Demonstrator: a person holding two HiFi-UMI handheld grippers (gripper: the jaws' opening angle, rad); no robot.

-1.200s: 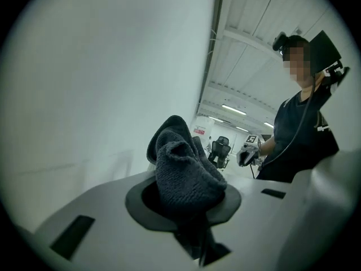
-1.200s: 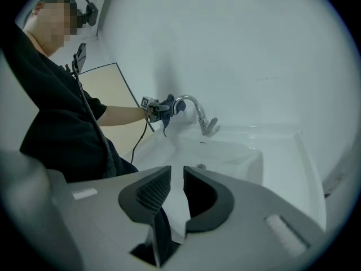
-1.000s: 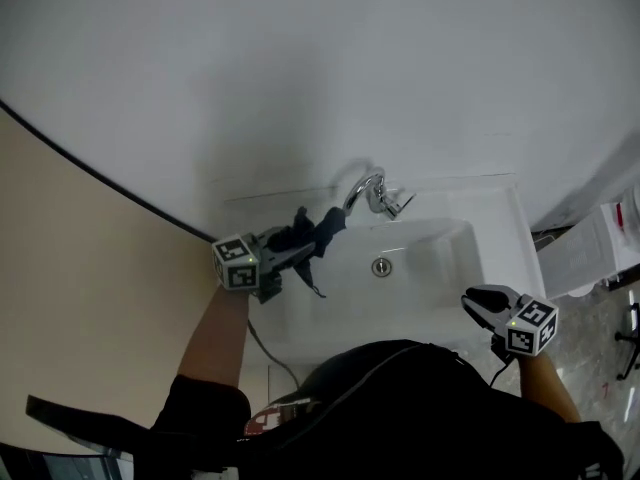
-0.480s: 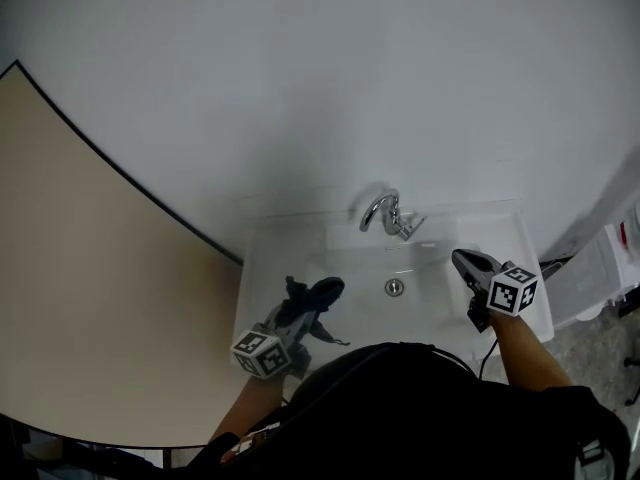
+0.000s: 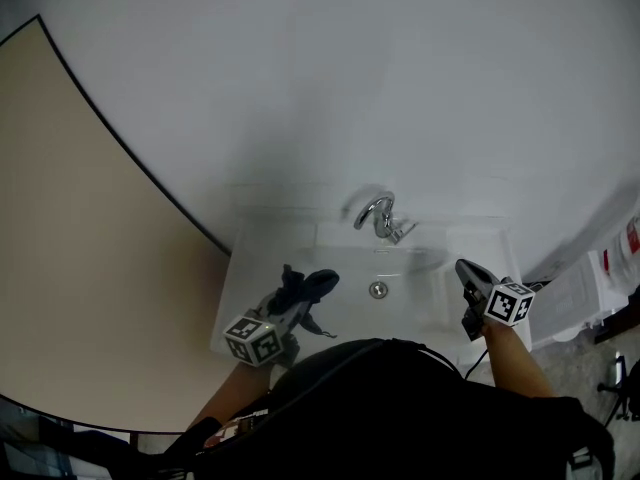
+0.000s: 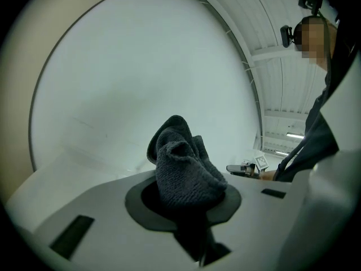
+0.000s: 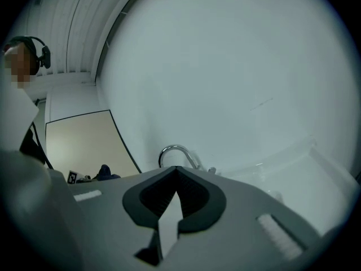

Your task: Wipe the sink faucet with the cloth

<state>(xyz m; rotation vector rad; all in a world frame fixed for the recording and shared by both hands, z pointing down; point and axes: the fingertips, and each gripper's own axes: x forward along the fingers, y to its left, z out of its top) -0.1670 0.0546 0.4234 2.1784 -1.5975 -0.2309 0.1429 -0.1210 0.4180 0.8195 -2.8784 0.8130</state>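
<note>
Your left gripper (image 5: 292,313) is clamped on the dark cloth (image 5: 312,288), which is bunched up between the jaws and sticks out past them. It sits over the left part of the white sink (image 5: 300,236), well apart from the chrome faucet (image 5: 378,214) at the back rim. Your right gripper (image 5: 468,271) has its jaws pressed together with nothing in them, over the right side of the sink, near the faucet but not touching it.
</note>
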